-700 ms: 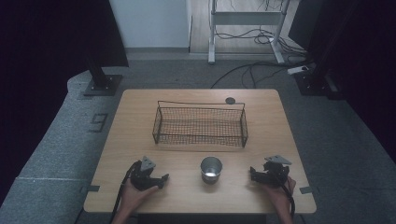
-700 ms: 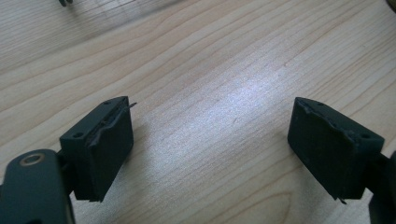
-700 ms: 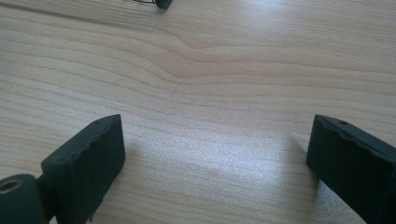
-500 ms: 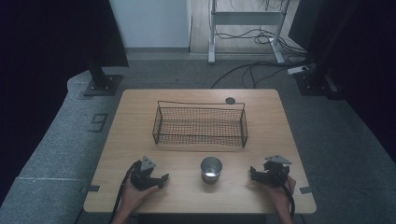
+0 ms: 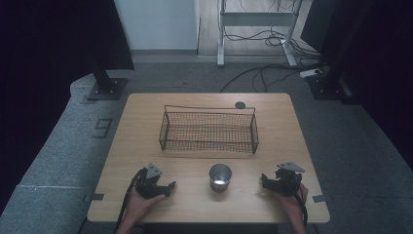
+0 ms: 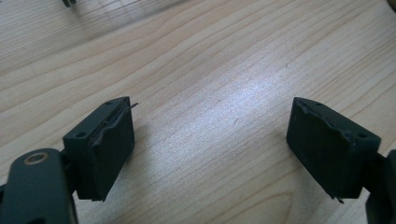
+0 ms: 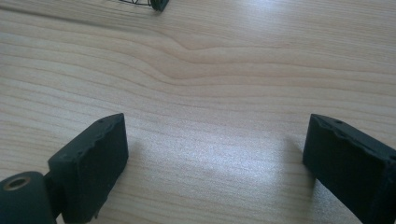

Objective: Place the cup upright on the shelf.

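A small metal cup point(image 5: 220, 176) stands upright on the wooden table point(image 5: 292, 126), near the front edge and midway between my hands. Behind it sits a black wire basket point(image 5: 208, 129), apparently with nothing in it. My left gripper point(image 5: 169, 187) rests on the table left of the cup, and its jaws stand wide apart over bare wood point(image 6: 212, 135). Right of the cup, my right gripper point(image 5: 264, 180) also lies on the table, open, with only wood grain between its pads point(image 7: 215, 154). Neither gripper touches the cup.
A small dark round disc point(image 5: 239, 105) lies at the table's far edge behind the basket. A basket foot point(image 7: 159, 5) peeks in at the top of the right gripper view. Stand bases and cables lie on the grey floor beyond the table.
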